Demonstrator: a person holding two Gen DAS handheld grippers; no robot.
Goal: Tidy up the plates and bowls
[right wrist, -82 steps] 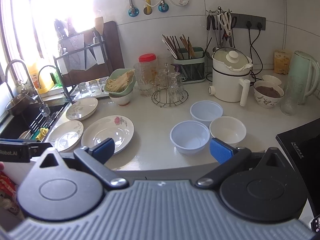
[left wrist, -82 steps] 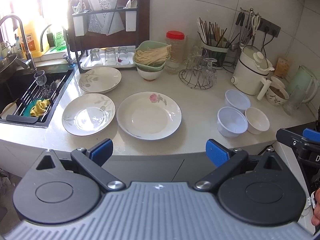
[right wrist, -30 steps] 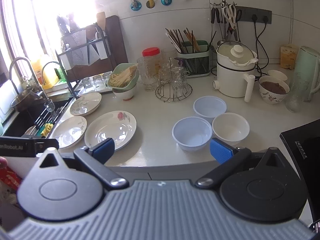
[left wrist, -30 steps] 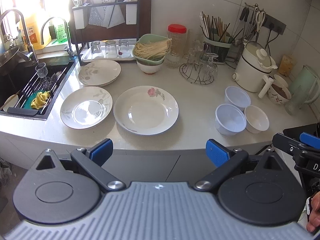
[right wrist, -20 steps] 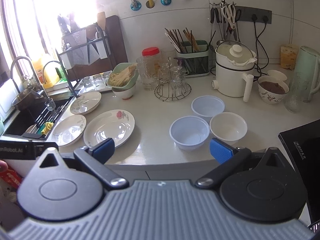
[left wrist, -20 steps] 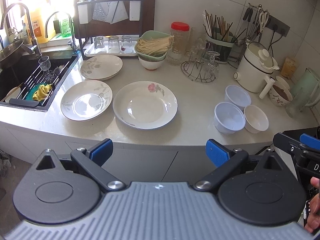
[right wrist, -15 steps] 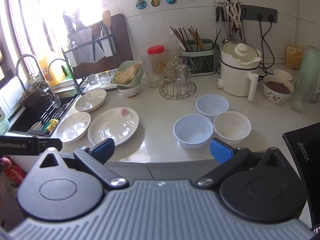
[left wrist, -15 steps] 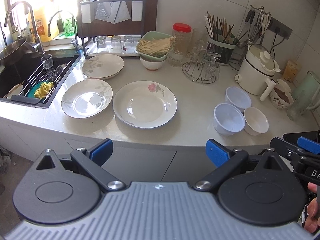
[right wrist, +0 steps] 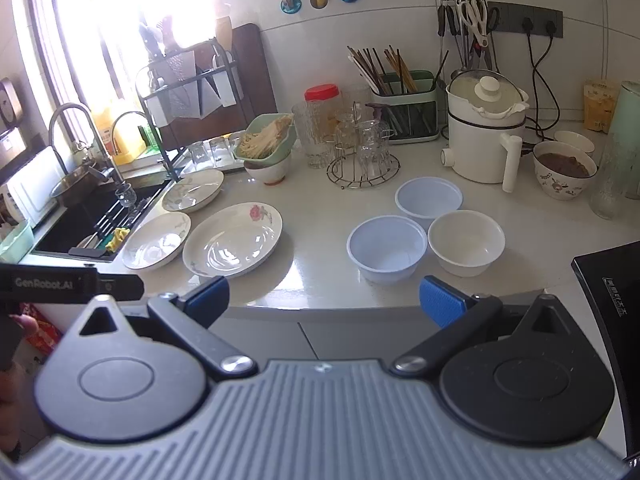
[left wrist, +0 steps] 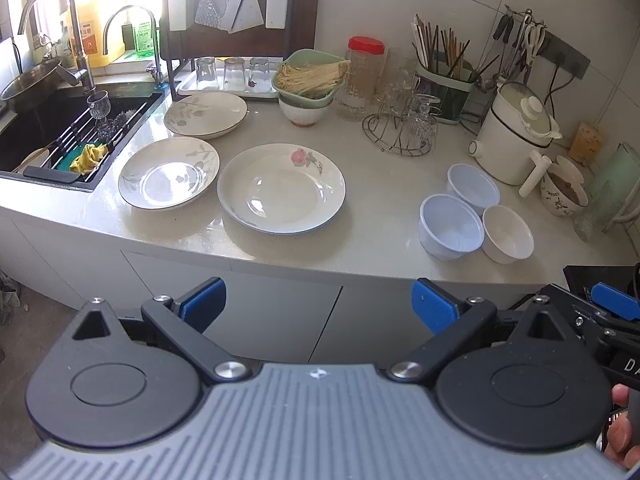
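Both grippers, left gripper [left wrist: 318,304] and right gripper [right wrist: 324,298], hang wide and empty before the counter [left wrist: 384,168]. Left of the three empty bowls [right wrist: 386,248] lie three empty plates; the rose plate [left wrist: 281,188] lies nearest them. Glazed, slippery and breakable, the plates likely want a rim grip; the bowls look lighter.

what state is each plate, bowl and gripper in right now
left gripper: open, empty, held back from the counter
right gripper: open, empty
rose plate: flat, empty, unstacked
two leaf plates: flat, empty, side by side, unstacked
two pale blue bowls: upright, empty
white bowl: upright, empty, beside them
green basket: holds noodles, sits on a bowl
patterned bowl: filled with something brown
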